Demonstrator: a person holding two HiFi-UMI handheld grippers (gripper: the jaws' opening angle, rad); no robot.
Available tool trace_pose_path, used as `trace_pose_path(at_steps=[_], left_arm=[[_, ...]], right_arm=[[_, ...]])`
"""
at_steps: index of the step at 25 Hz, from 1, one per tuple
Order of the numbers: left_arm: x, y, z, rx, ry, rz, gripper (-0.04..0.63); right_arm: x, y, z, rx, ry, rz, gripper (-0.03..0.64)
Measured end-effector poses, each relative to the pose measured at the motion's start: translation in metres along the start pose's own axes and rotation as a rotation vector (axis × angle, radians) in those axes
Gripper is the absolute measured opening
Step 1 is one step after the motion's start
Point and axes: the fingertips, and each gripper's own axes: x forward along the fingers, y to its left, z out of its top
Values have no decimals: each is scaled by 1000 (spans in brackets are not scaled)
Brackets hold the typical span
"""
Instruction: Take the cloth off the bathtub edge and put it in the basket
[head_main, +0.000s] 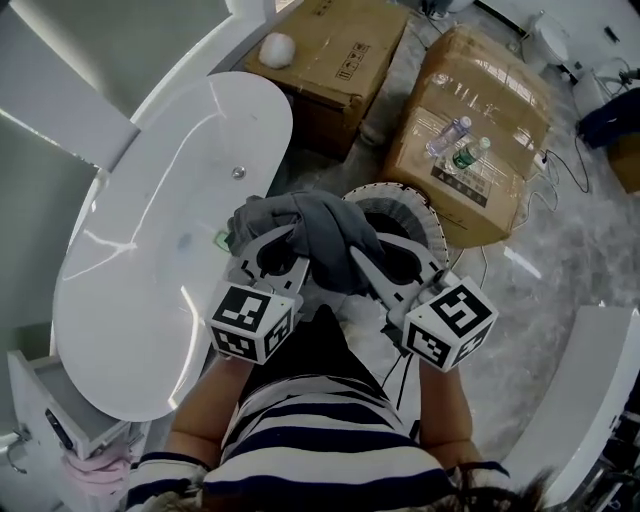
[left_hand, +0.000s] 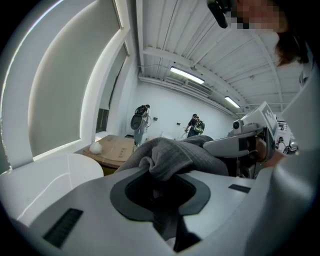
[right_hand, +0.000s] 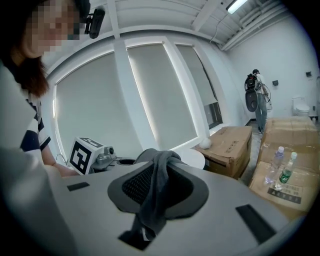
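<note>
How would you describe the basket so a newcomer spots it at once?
Start at the big white oval bathtub on the left of the head view. Just right of it, in front of the cardboard box carrying two bottles, stands the basket. It alone is round, with a white ribbed rim and dark inside, half hidden under the grey cloth.

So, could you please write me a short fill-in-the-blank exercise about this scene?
1. The left claw and right claw are both shut on the ____ cloth.
2. In the head view, the cloth overlaps the rim of the round ____.
3. Two ____ are on the box at the right.
4. Left of the claws lies the long white ____.

Missing words: grey; basket; bottles; bathtub.
</note>
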Motion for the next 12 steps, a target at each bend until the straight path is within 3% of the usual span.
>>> trace_pose_path(at_steps=[12], left_arm=[[44,-94,53,110,-99,-128,69]], right_arm=[[-95,-38,27,-53,-133,-145,83]])
